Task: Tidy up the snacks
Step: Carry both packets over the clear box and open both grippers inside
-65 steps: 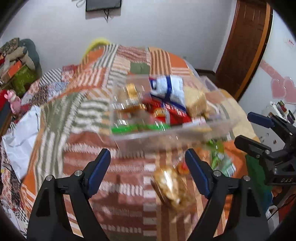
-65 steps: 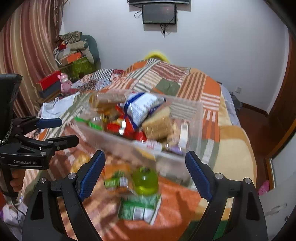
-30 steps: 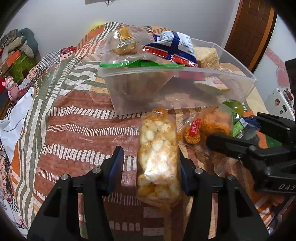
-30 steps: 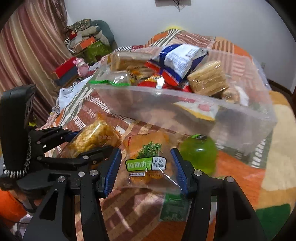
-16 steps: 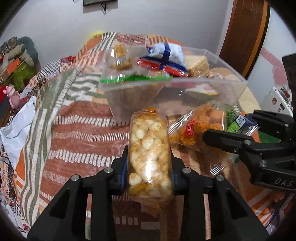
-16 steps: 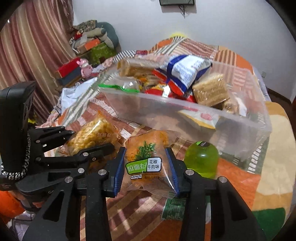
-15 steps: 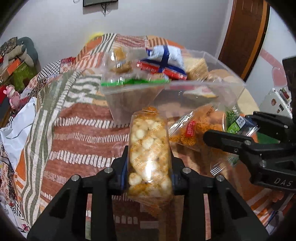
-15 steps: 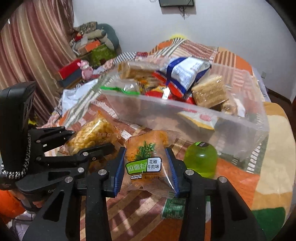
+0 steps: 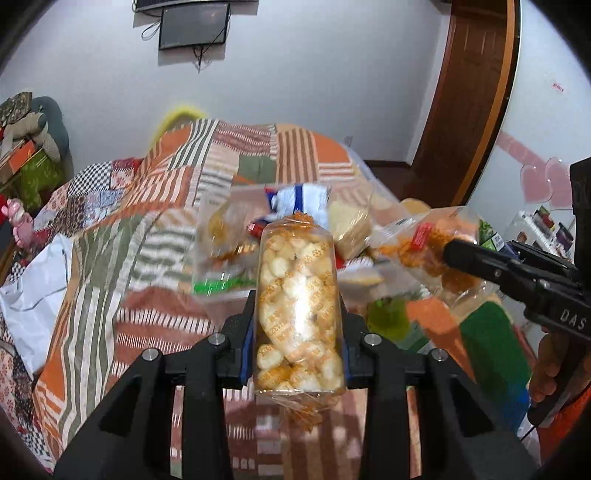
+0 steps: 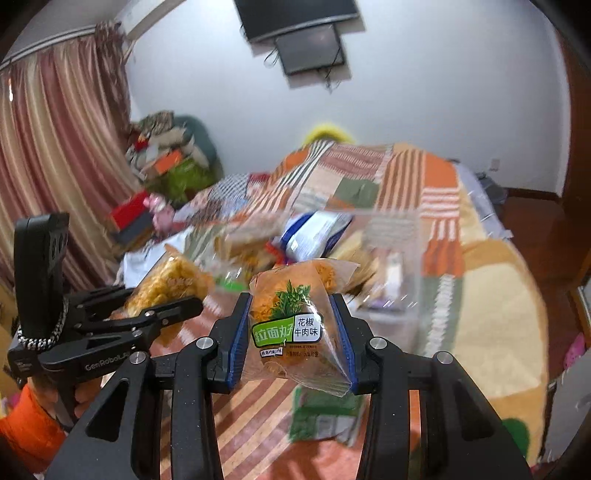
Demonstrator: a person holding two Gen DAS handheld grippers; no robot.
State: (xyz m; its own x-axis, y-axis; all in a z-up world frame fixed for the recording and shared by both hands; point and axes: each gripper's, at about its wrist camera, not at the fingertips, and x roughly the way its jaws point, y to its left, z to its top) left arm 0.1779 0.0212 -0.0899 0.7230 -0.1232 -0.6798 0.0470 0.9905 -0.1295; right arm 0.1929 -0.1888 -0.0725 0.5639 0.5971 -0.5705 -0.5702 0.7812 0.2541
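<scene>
1. Puffed-snack bag (image 9: 298, 314) sits clamped in the left tongs (image 9: 297, 332), lifted off the bed (image 9: 110, 258).
2. Orange noodle packet (image 10: 291, 325) – right tongs (image 10: 291, 339) grip it.
3. Clear bin (image 9: 221, 236) at 12 o'clock already holds many snacks; green jar (image 9: 388, 317) and green packet (image 10: 325, 417) are left outside.

Left gripper (image 9: 297, 325): clamped on puffed-snack bag (image 9: 298, 317), bag upright between the fingers, raised above the bedspread (image 9: 155, 229).
Right gripper (image 10: 291, 332): clamped on noodle-snack packet (image 10: 295, 325), to the right of the left gripper, likewise raised.
Plastic bin (image 10: 391, 258): on the bedspread, beyond both grippers; held several snack packs.
Green bottle (image 9: 388, 314): on the bedspread before the bin.
Flat packet (image 10: 325, 413): on the bedspread beneath the noodle-snack packet.
Wall screen (image 9: 194, 24): behind the bed.
</scene>
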